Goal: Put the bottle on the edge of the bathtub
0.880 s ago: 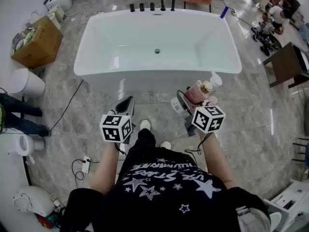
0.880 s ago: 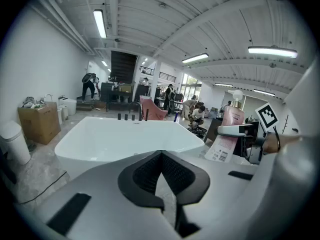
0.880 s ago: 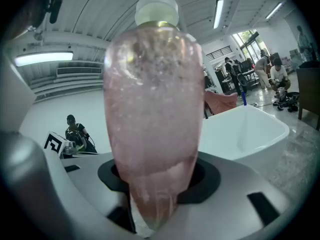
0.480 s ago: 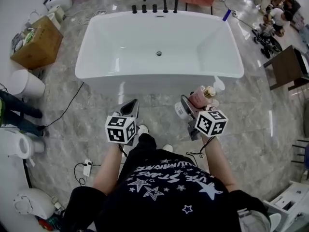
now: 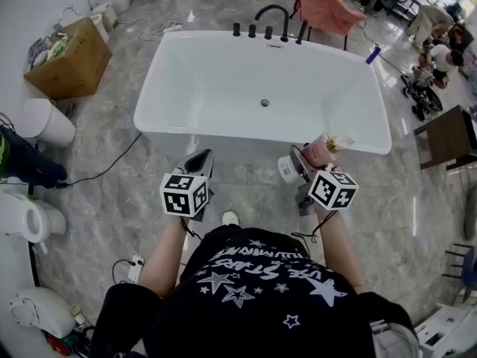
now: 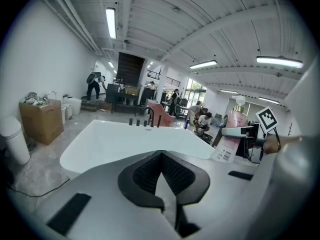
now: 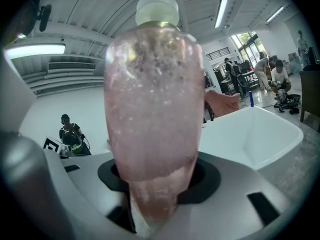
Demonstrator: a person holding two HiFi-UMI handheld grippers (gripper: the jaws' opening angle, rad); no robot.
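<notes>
Your right tongs (image 5: 307, 162) are squeezing the pink bottle (image 5: 321, 149) low down, near its bottom. The bottle's long side runs straight out along the tongs. Its cap is at the far tip and points a bit up, toward the tub.

Your left tongs (image 5: 198, 162) are pinched together with nothing in them. They are off to the left of the bottle and apart from it.

Just past the cap is the near edge of the white bathtub (image 5: 223, 131), in front of both tongs. I think the right tongs are closer to that edge, and they have the bottle, so they should do the reaching. To stand up, the bottle's bottom must tip down onto the edge.

Count: two tongs, one bottle, one bathtub.
</notes>
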